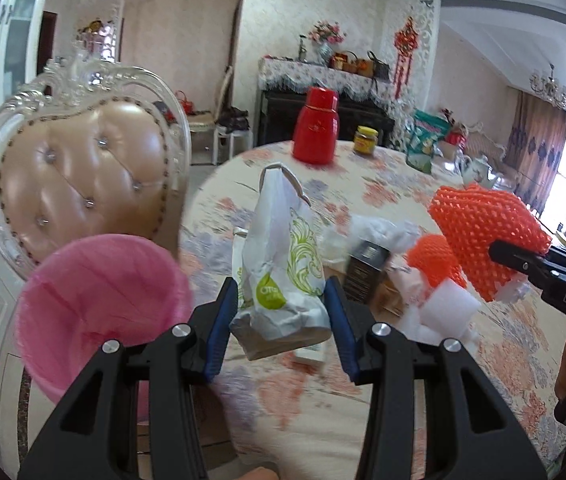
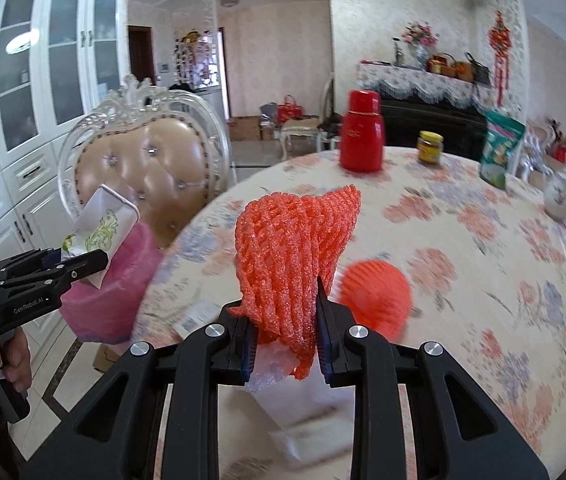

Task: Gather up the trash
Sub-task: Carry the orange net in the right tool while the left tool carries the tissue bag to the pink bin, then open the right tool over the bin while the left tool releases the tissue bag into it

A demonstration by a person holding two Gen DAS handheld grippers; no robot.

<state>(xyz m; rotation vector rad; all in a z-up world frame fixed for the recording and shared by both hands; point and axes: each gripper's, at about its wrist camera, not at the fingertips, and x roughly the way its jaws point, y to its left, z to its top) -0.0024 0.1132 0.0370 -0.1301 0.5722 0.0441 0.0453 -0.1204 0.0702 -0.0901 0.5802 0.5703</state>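
Both jaws tilted down, apparently gripping trash.

"DAS" shows on the right gripper [image 1: 499,254] — "GenRoboLAI" on the left gripper [image 2: 101,260].

Orange foam net [image 2: 297,264]; white bag [image 1: 283,264], green swirls; pink bin [image 1: 99,300]; floral tablecloth [image 2: 483,280].
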